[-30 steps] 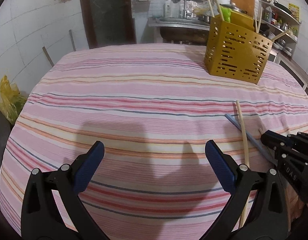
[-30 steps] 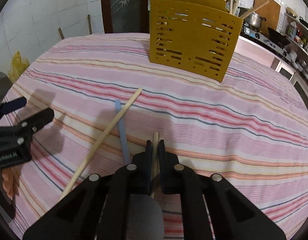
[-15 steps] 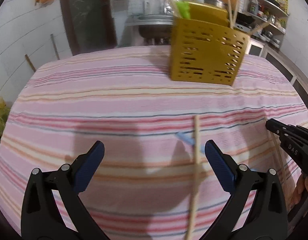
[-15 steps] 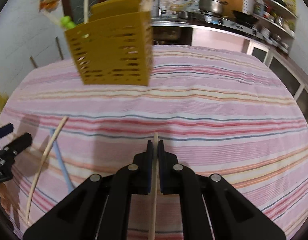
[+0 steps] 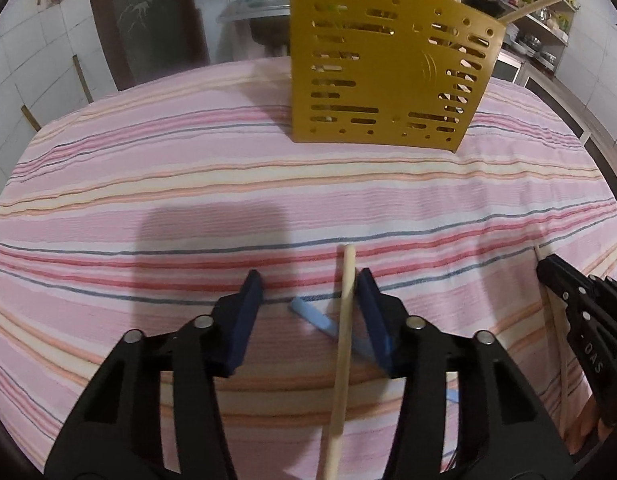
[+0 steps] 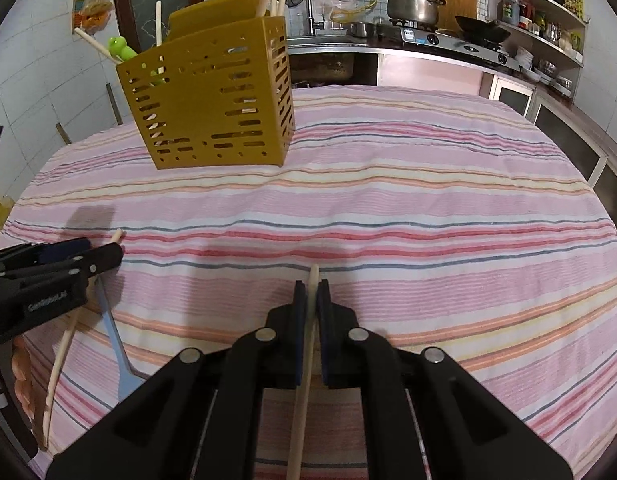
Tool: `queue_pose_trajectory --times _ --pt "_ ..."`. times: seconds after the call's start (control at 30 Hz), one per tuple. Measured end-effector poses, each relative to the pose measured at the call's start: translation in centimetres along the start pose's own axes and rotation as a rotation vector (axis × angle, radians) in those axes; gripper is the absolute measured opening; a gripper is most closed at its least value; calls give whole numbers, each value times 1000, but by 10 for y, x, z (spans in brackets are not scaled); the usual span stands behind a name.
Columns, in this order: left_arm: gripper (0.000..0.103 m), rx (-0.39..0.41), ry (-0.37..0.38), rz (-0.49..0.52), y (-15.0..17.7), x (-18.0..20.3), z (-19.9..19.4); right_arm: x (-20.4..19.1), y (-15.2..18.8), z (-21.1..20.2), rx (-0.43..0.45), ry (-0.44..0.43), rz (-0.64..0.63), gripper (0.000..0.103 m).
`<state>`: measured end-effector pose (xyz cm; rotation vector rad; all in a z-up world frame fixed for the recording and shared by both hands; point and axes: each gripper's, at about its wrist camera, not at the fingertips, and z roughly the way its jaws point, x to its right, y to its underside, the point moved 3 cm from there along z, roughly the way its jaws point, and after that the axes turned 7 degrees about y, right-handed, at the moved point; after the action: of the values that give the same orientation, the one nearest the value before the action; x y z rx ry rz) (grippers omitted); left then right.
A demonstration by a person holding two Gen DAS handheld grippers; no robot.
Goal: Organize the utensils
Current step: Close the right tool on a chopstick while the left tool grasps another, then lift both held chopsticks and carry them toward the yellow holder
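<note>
Worktop cloth (image 5: 188,184): we see pink, crossed by red, peach, cream and slate-blue stripes.
Utensil holder (image 5: 384,80): mustard yellow, pierced with slots and dots.
Wooden stick (image 5: 342,340): pale natural wood.
Blue utensil (image 5: 312,316): light blue.
Left tool (image 5: 310,296): black frame, navy pads.
Right tool (image 6: 311,300): we find the same black and navy.
Green utensil (image 6: 120,48): bright lime green.

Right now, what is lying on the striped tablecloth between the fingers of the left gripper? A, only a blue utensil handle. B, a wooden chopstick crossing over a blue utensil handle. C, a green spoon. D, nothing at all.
B: in the left wrist view the wooden chopstick lies across the blue utensil handle between the fingers of the left gripper, which have just been closing but do not yet pinch it.
</note>
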<state>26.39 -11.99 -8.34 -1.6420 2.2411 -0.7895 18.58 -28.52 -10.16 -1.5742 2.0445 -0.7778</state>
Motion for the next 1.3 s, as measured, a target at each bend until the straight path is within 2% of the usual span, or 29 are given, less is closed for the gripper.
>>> queue_pose_trajectory --times 0.17,0.3,0.43,0.57,0.7,0.9,1.17,1.3 --pt "38 17 1 -1 4 1 0 0 1 2 -16 9 7 7" --pt "19 24 5 -2 4 -1 -1 0 1 2 -22 19 8 7" --pt "6 33 24 -23 2 -5 -2 1 0 1 -12 1 31 6" --pt "5 52 21 -36 1 -9 -6 2 -3 -5 17 -12 48 6" --pt "4 114 3 -31 0 -9 -24 2 -7 -16 64 -26 60 6" --pt "4 245 -21 -41 -2 -15 -68 2 -13 -35 151 -38 69 6" --pt "4 405 -64 -42 4 -24 -131 -6 -23 -78 309 -52 56 6" --pt "4 458 -72 -40 10 -28 -153 -9 -27 -101 385 -57 51 6"
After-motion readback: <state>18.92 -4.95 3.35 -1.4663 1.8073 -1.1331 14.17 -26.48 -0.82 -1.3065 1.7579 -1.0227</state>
